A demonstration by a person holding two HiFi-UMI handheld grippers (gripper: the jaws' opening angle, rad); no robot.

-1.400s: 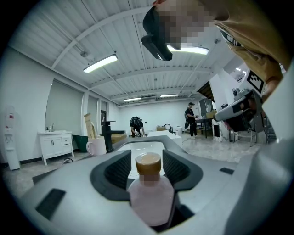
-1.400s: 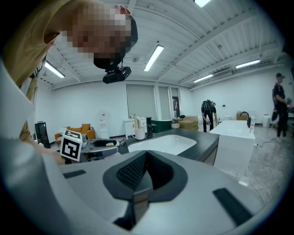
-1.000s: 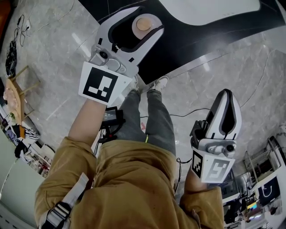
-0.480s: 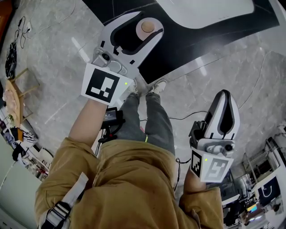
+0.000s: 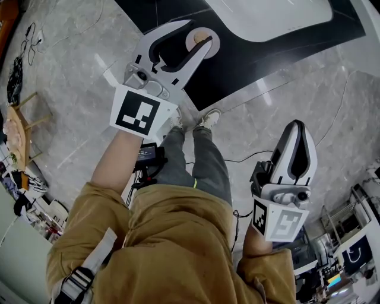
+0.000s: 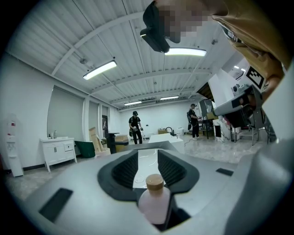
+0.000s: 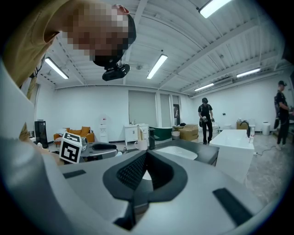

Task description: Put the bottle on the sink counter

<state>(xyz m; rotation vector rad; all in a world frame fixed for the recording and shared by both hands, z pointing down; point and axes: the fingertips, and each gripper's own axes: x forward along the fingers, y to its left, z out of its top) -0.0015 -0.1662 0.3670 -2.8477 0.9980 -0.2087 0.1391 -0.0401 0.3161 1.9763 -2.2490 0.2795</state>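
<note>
While my left gripper (image 5: 203,32) reaches level over the edge of the black sink counter (image 5: 261,56), its jaws have just been closing and now hug the pink bottle (image 6: 154,205) on both sides. The bottle stands upright between them, tan cap on top. I cannot tell whether its base rests on the counter. Near it lies the white basin (image 5: 267,12). My right gripper (image 5: 298,126) hangs low beside my leg, its jaws together on nothing.
</note>
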